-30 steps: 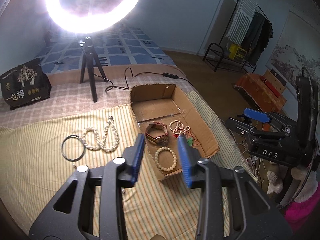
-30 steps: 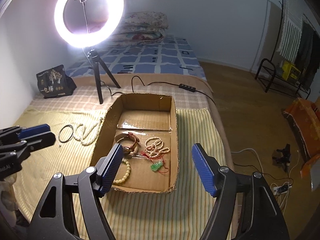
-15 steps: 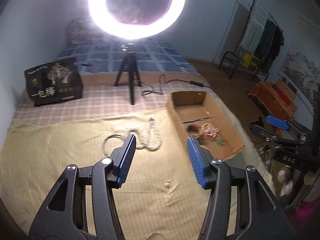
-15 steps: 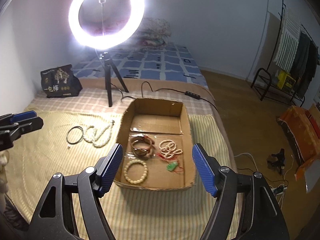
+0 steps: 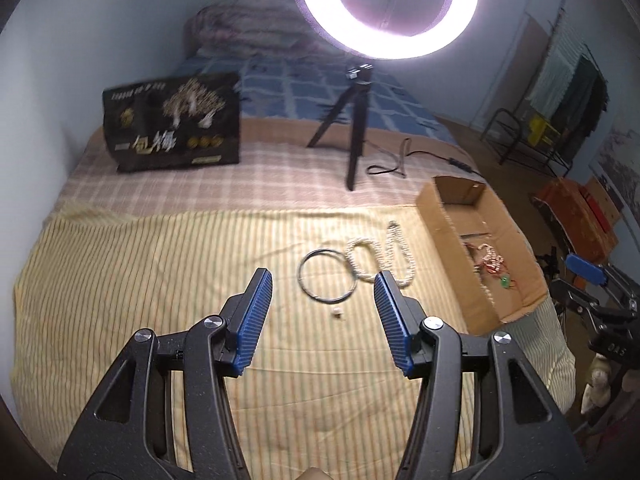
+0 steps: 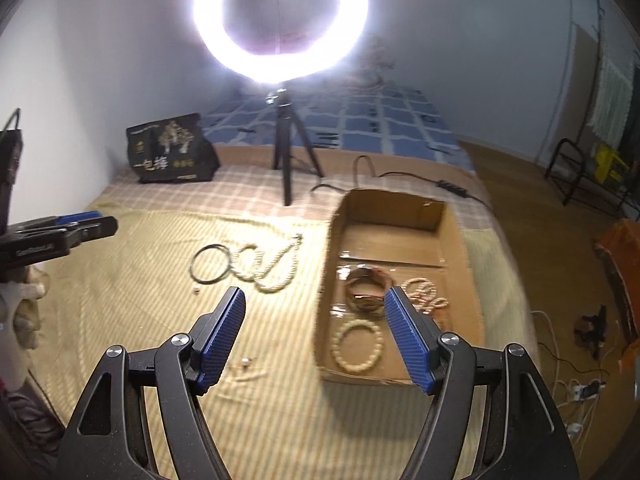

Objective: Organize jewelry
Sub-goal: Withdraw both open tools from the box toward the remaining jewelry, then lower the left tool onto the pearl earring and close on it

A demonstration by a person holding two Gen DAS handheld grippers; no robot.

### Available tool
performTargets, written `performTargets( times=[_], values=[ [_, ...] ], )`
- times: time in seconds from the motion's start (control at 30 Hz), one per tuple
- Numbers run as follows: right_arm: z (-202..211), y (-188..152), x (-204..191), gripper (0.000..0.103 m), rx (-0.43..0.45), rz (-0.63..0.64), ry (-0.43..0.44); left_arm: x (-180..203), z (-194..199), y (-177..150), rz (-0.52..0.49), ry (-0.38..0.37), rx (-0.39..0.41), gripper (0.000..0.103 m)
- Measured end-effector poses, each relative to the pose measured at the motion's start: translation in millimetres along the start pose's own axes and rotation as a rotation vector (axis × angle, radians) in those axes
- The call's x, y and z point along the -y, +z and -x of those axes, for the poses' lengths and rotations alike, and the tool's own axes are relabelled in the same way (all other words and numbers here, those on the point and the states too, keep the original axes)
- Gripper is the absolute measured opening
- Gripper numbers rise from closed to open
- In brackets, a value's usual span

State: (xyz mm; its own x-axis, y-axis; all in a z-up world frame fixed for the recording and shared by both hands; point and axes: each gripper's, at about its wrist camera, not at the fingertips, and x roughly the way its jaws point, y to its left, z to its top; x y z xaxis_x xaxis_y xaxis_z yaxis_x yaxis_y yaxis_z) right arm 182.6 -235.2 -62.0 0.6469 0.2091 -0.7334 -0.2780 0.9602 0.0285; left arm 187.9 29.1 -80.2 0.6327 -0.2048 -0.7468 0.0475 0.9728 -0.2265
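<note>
A dark thin bangle (image 5: 327, 275) and a long cream bead necklace (image 5: 380, 258) lie on the yellow striped cloth, with a tiny bead (image 5: 337, 313) near them. My left gripper (image 5: 323, 308) is open and empty, just short of the bangle. A cardboard box (image 6: 404, 264) holds a cream bead bracelet (image 6: 357, 344), a brown bangle (image 6: 366, 286) and pinkish beads (image 6: 424, 294). My right gripper (image 6: 316, 330) is open and empty, over the box's left front edge. The bangle (image 6: 211, 263) and necklace (image 6: 268, 266) also show in the right wrist view.
A lit ring light on a black tripod (image 6: 286, 152) stands behind the cloth, its cable (image 6: 384, 176) trailing right. A black printed bag (image 5: 172, 122) sits at the back left. A small clasp-like piece (image 6: 245, 365) lies on the cloth. The bed edge drops off right of the box.
My left gripper has swung left from the box to the bangle and necklace and opened wider. My right gripper has shifted left, so the box sits further right in its view.
</note>
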Motion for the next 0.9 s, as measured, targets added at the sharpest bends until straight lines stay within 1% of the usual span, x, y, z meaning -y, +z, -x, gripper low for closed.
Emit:
performTargets(
  times=[0.1,0.27,0.37,0.43,0.5,0.53,0.57,0.63,0.73,0.77,0.8,0.83,0.9],
  values=[
    [-9.4,3.0,-8.8,0.072,-0.012,0.021,0.026,-13.9,-9.3,0.2,0.024,0.005,-0.026,0.054],
    [-28.0,0.6,-18.2,0.072,-0.072,0.019,0.11,-23.7,-21.4,-1.0,0.026,0.008,-0.054,0.054],
    [-35.9,-8.9,-26.5,0.071,-0.116,0.037,0.153,-25.9,-30.9,-2.5,0.018,-0.001,-0.078,0.054],
    [-37.8,-17.0,-31.5,0.071,-0.129,0.049,0.176,-26.4,-36.7,-4.2,0.02,-0.012,-0.096,0.054],
    [-41.1,-26.5,-36.4,0.071,-0.147,0.062,0.196,-25.6,-44.1,-7.3,0.022,-0.029,-0.119,0.051],
    [-43.2,-32.6,-39.7,0.069,-0.156,0.071,0.207,-23.6,-49.2,-9.6,0.016,-0.036,-0.136,0.045],
    [-45.4,-38.5,-43.2,0.065,-0.166,0.082,0.217,-21.3,-52.5,-11.2,0.01,-0.044,-0.148,0.043],
    [-51.4,-48.4,-49.1,0.059,-0.185,0.107,0.23,-16.0,-60.1,-15.0,-0.002,-0.062,-0.169,0.042],
    [-61.4,-64.3,-56.4,0.053,-0.21,0.137,0.234,-7.4,-71.6,-20.5,-0.024,-0.073,-0.199,0.041],
    [-66.0,-69.5,-58.1,0.048,-0.224,0.14,0.238,-5.1,-75.4,-22.0,-0.028,-0.077,-0.208,0.036],
    [-68.9,-72.0,-58.7,0.046,-0.233,0.14,0.24,-3.3,-79.1,-22.9,-0.032,-0.079,-0.219,0.034],
    [-73.4,-75.6,-59.4,0.042,-0.248,0.139,0.245,-1.4,-82.9,-24.0,-0.035,-0.08,-0.229,0.034],
    [-80.4,-79.4,-59.7,0.039,-0.266,0.14,0.244,2.0,-90.3,-26.3,-0.039,-0.081,-0.244,0.033]
  ],
)
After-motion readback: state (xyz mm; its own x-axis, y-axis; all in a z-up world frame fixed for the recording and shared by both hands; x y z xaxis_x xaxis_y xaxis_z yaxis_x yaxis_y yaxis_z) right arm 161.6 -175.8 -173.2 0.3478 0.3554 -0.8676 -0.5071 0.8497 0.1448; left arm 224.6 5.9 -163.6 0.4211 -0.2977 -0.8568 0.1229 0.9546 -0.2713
